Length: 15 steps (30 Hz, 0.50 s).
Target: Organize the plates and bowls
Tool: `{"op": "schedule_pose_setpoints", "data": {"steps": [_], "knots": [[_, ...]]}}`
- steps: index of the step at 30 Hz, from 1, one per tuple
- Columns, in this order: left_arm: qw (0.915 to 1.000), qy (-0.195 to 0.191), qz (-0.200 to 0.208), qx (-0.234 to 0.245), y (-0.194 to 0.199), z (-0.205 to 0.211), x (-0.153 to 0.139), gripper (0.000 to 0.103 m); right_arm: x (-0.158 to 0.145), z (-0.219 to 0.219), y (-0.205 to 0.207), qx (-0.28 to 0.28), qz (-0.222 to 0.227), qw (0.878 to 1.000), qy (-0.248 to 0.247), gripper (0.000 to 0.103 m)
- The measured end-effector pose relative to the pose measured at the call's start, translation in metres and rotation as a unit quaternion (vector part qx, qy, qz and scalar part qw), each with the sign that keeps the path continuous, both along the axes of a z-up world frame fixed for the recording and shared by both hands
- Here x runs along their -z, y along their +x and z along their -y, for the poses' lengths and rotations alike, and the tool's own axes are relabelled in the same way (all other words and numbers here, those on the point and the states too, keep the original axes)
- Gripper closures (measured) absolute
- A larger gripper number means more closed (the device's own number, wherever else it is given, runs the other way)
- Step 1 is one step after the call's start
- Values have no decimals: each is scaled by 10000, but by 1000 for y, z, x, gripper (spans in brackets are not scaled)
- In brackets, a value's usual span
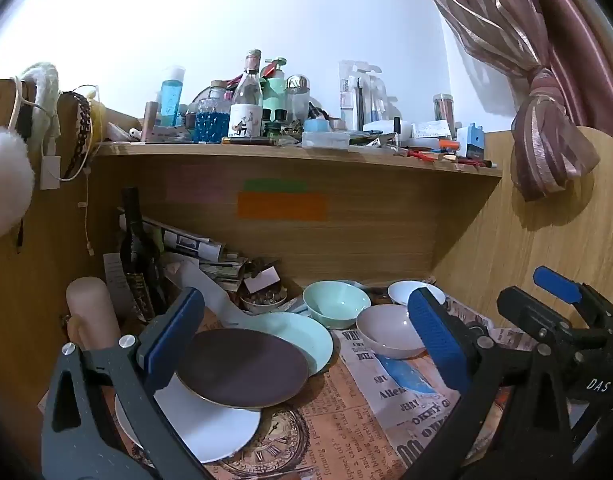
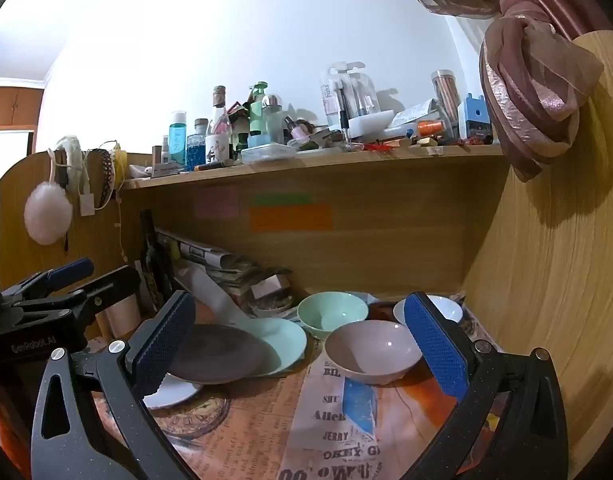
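We find both grippers hovering above the desk, jaws spread wide and holding nothing. The left gripper (image 1: 302, 344) faces the plate group: a dark brown plate (image 1: 242, 366) lies on top, overlapping a white plate (image 1: 214, 428) beneath it on the near side and a mint green plate (image 1: 306, 336) behind it. These sit low and flat on the newspaper-print cloth (image 1: 346, 432), directly between and just ahead of the left jaws.

The right gripper (image 2: 298, 344) faces the bowls. The pink bowl (image 2: 372, 350) stands upright, nearest its right finger; the mint green bowl (image 2: 332, 314) sits just behind it, and a white bowl (image 2: 430, 310) stands further right, partly hidden by the pad.

We judge the sorting not yet begun. The deciding relation is clear: plates lie to the left arm's side, bowls to the right arm's. The pink bowl's rim is the closest grasp for the right gripper; plate edges demand a low, near-level approach.
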<state>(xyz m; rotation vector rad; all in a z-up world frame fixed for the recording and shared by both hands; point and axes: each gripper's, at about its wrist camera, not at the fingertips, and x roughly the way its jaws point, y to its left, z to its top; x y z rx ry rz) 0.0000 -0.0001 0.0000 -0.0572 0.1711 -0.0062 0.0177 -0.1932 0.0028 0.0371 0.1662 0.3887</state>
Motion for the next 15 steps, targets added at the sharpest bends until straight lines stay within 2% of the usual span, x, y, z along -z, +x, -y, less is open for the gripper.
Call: {"op": "schedule_pose_setpoints", "data": {"steps": [5, 7, 15], "knots": [[9999, -68, -87, 52, 3, -9, 0, 0, 0, 0, 1, 5, 6, 10000, -14, 0], [10000, 63, -75, 20, 2, -4, -1, 0, -1, 1, 1, 41, 50, 10000, -41, 0], [10000, 64, -46, 29, 1, -3, -4, 0, -3, 0, -1, 21, 91, 10000, -26, 0]]}}
